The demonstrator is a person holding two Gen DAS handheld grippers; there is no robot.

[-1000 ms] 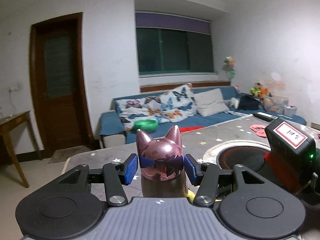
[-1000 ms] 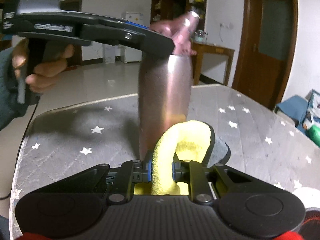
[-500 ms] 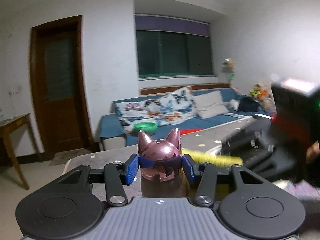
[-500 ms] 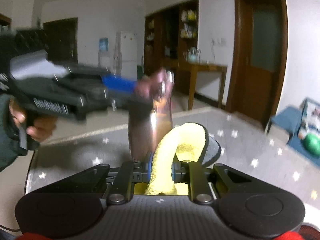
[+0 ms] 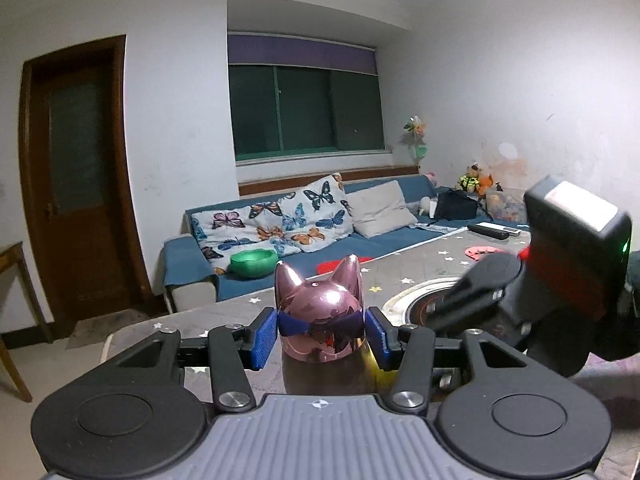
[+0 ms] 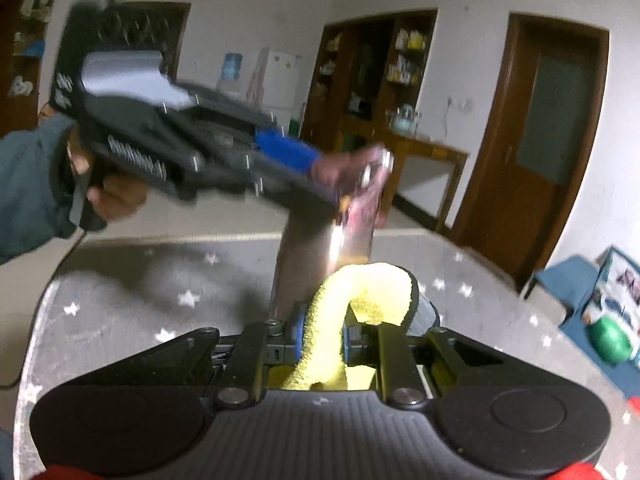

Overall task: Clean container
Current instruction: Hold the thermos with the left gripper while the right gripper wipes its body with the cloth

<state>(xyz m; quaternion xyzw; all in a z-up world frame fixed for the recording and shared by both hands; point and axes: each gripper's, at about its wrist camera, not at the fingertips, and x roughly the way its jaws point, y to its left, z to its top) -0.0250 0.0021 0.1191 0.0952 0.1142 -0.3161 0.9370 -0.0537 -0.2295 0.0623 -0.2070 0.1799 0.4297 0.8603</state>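
A steel bottle [image 6: 320, 256] with a shiny pink cat-ear lid [image 5: 320, 312] stands on the grey star-print table [image 6: 120, 300]. My left gripper [image 5: 320, 334] is shut on the lid, with one blue pad against each side. In the right wrist view the left gripper [image 6: 320, 168] comes in from the left, blurred, held by a hand [image 6: 116, 196]. My right gripper [image 6: 322, 340] is shut on a folded yellow cloth [image 6: 360, 284] whose loop lies against the bottle's side. In the left wrist view the right tool's housing [image 5: 572, 248] is close on the right.
A round hob ring [image 5: 416, 304] is set into the table beyond the bottle. Past the table's far edge is a blue sofa [image 5: 400, 236] with cushions and a green bowl [image 5: 253, 262]. A wooden side table [image 6: 432, 156] and doors stand by the walls.
The right gripper has risen a little along the bottle with the cloth and rolled, so the bottle looks tilted in its view. The left gripper has stayed on the lid.
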